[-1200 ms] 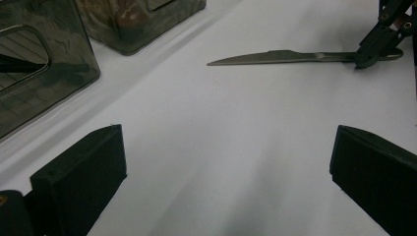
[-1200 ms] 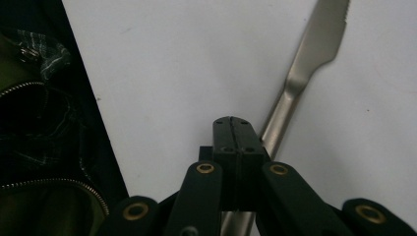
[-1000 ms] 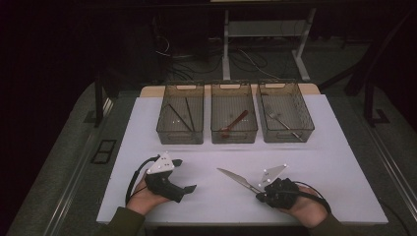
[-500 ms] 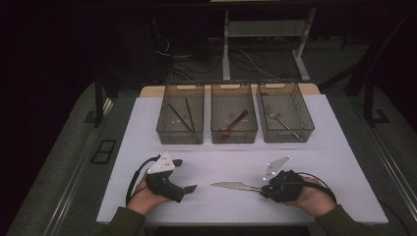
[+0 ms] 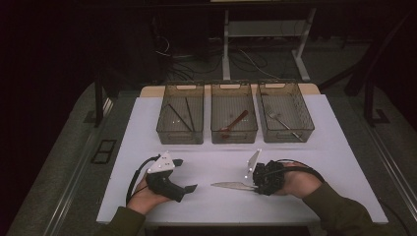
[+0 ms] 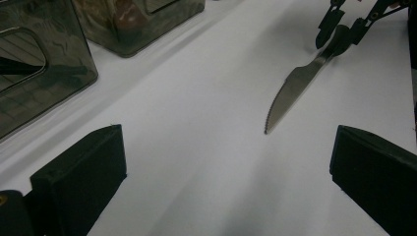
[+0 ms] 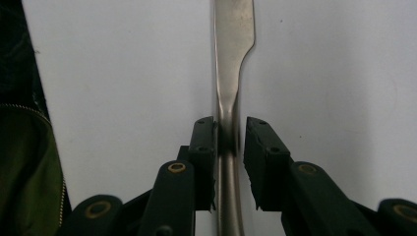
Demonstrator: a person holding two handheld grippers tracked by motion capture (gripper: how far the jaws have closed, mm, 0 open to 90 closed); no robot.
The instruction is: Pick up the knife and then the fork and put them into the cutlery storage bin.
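Observation:
A steel table knife [image 5: 231, 185] lies flat on the white table [image 5: 147, 128], blade pointing left. My right gripper [image 5: 256, 186] sits at its handle end. In the right gripper view the handle [image 7: 233, 29] runs between the jaws of my right gripper [image 7: 230, 123]. Those jaws have just been opening, and a thin gap shows beside one pad. My left gripper [image 5: 186, 174] rests on the table at the left, open and holding nothing. In its own view the left gripper [image 6: 227, 137] faces the knife [image 6: 290, 93], which lies well ahead of it.
Three clear bins stand in a row at the back. The left bin [image 5: 180, 84] holds dark sticks, the middle bin [image 5: 234, 84] a reddish spoon, the right bin [image 5: 278, 83] a fork. Bare white table lies between the bins and my grippers.
The knife has swung from slanting up-left to lying level on the table. The right hand has shifted a little away from the table's front edge. The left hand has stayed put.

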